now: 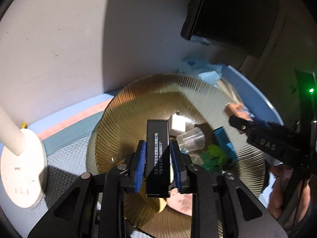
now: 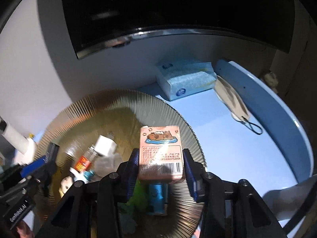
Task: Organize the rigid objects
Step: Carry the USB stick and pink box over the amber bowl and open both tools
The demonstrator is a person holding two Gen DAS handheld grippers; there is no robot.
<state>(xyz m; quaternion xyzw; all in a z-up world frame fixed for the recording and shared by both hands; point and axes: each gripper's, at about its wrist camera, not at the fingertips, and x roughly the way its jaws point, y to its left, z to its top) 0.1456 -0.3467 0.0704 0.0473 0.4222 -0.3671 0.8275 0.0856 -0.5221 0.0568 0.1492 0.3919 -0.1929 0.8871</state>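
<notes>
A ribbed amber glass plate [image 1: 150, 91] [image 2: 111, 103] holds a white charger cube [image 1: 177, 123] [image 2: 104, 144], a clear cup [image 1: 191, 138], a red-labelled bottle [image 2: 84, 161], a blue item [image 1: 223, 138] and a green item [image 1: 215, 156]. Above the plate, my left gripper [image 1: 158, 142] has a black box with white print [image 1: 158, 164] upright between its blue pads, a thin gap showing on the right. My right gripper [image 2: 160, 151] has a pink printed box [image 2: 160, 148] between its pads, slim gaps on both sides. Each gripper also shows in the other's view [image 1: 243, 123] [image 2: 45, 158].
A blue tissue pack [image 2: 186, 77] and a beige face mask [image 2: 231, 99] lie on the blue round tabletop, whose raised rim [image 2: 277, 109] curves to the right. A dark monitor [image 2: 178, 10] hangs above. A white round lamp base [image 1: 21, 168] stands left of the plate, near the wall.
</notes>
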